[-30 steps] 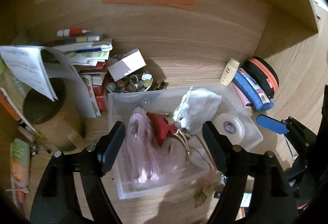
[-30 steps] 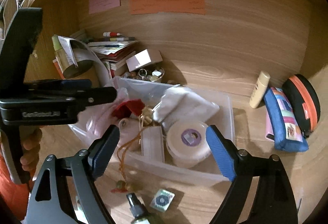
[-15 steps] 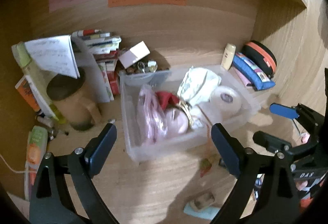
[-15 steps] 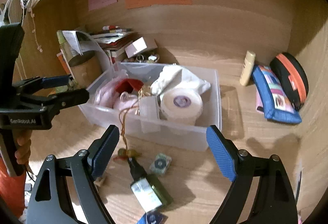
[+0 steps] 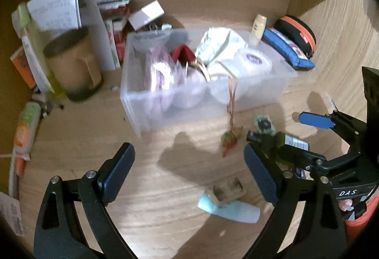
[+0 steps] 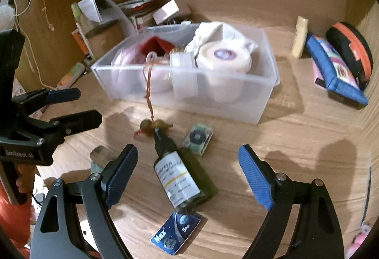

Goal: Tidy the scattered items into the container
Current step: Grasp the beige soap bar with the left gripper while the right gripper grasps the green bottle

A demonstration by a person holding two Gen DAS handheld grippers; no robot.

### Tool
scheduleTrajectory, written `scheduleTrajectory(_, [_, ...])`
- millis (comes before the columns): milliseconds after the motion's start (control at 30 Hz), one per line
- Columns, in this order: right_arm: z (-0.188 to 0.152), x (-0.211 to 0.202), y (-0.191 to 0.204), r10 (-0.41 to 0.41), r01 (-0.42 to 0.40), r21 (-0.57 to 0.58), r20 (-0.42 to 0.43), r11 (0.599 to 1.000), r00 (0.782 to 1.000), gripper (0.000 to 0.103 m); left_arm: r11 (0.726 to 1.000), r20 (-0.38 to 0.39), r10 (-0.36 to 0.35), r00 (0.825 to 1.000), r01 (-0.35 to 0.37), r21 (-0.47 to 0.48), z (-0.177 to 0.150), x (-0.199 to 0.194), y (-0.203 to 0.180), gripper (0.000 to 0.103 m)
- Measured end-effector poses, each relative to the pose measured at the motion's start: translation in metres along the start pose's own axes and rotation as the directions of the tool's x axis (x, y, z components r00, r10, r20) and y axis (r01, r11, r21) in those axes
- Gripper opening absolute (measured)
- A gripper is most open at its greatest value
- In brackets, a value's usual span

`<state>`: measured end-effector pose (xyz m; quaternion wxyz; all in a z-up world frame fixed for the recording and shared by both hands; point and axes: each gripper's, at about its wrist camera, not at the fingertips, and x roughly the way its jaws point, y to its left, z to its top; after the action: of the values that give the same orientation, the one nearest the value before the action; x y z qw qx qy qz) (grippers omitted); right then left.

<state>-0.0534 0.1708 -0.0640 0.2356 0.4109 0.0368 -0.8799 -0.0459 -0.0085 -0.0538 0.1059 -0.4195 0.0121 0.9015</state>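
Both grippers, left (image 5: 189,173) and right (image 6: 188,175), have fingers spread wide, empty. The green bottle (image 6: 182,173) lies on the desk at 6 o'clock from the clear container (image 6: 236,102); only the right wrist view shows the blue packet (image 6: 176,233).

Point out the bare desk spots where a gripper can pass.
Bare wood lies right of the clear bin, before the blue pouch, and left of it toward the brown mug. It is crowded around the green bottle and blue packet.
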Motion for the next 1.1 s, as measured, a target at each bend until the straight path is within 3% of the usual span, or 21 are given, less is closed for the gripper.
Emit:
scheduleTrajectory(300, [-0.019, 0.0, 0.013, -0.039, 0.042, -0.102, 0.033, 0.994, 0.999, 0.082, 0.998, -0.047, -0.05, 0.998, 0.051, 0.029, -0.025, 0.007, -0.017, 0.094])
scheduleTrajectory(533, [-0.024, 0.011, 0.013, -0.016, 0.014, -0.115, -0.014, 0.993, 1.0, 0.049, 0.998, -0.082, -0.036, 0.996, 0.041, 0.057, -0.037, 0.015, -0.026, 0.094])
scheduleTrajectory(867, [-0.024, 0.001, 0.006, 0.004, -0.002, -0.093, 0.019, 0.996, 1.0, 0.04, 0.996, -0.083, -0.043, 0.996, 0.049, 0.072, -0.041, 0.021, -0.033, 0.093])
scheduleTrajectory(1100, [-0.018, -0.016, 0.003, 0.009, -0.004, -0.08, 0.063, 0.997, 0.998, 0.038, 0.994, -0.078, -0.021, 0.997, 0.029, 0.108, -0.043, 0.025, -0.041, 0.056])
